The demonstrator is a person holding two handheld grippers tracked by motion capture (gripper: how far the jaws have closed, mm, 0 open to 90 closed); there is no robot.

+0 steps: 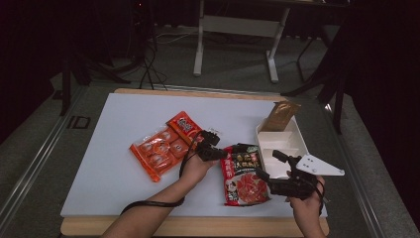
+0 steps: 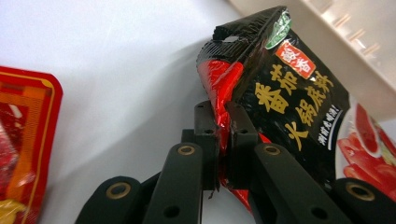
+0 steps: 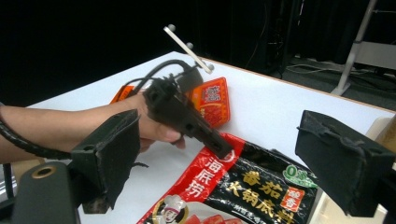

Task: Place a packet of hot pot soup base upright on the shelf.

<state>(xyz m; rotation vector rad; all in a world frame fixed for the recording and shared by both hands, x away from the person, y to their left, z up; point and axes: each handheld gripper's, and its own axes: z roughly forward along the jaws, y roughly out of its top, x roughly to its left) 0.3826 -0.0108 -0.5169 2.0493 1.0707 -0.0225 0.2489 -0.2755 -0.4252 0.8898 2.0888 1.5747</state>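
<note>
On white table point(image 1: 114, 163), left gripper point(image 2: 223, 135) pinching sauce packet point(image 1: 243, 174) corner, lengthwise toward person.

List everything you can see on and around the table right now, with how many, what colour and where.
Soup base packet: one, black and red, near edge of the table, its upper left corner pinched.
Snack packs: one orange pack of several small sachets, left of centre, with a smaller red packet at its upper right.
Tray: one, white, divided, right side of the table.
Brown pouch: one, standing at the tray's far end.
Table: one, white top, wood edge.
Desk frame: one, white, on the floor behind.
Left gripper: black, shut on the soup base packet.
Right gripper: black, open, over the packet's right edge.
</note>
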